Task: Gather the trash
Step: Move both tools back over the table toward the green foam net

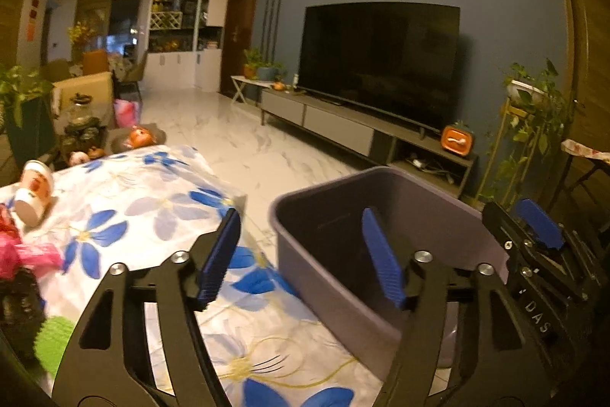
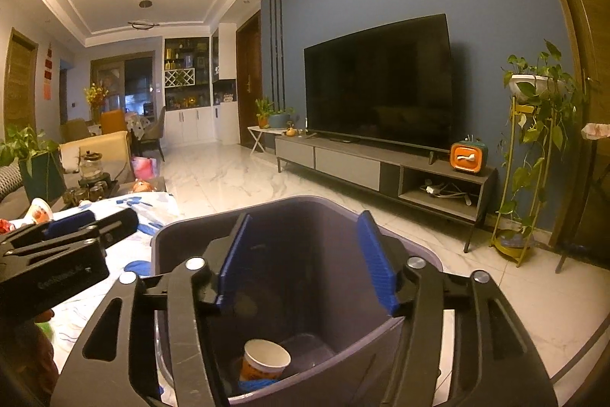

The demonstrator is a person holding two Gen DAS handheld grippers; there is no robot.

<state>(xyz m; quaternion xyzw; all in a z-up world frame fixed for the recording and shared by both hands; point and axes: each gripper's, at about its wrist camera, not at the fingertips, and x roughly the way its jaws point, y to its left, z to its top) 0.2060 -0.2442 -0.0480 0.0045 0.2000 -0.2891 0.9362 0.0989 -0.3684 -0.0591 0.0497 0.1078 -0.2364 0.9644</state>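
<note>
Your right gripper [image 2: 305, 266] is hanging over the bin [image 2: 183, 235], fingers spread and empty — one cup [image 2: 265, 363] is already lying inside. Your left gripper [image 1: 301, 258] is spread too; swing it toward the cup [image 1: 34, 191] on the counter [image 1: 160, 201] — approaching low, pinching the wall.

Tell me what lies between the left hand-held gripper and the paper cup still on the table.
Only bare floral tablecloth shows between the left hand-held gripper and the tipped paper cup, seen in the left wrist view.
</note>
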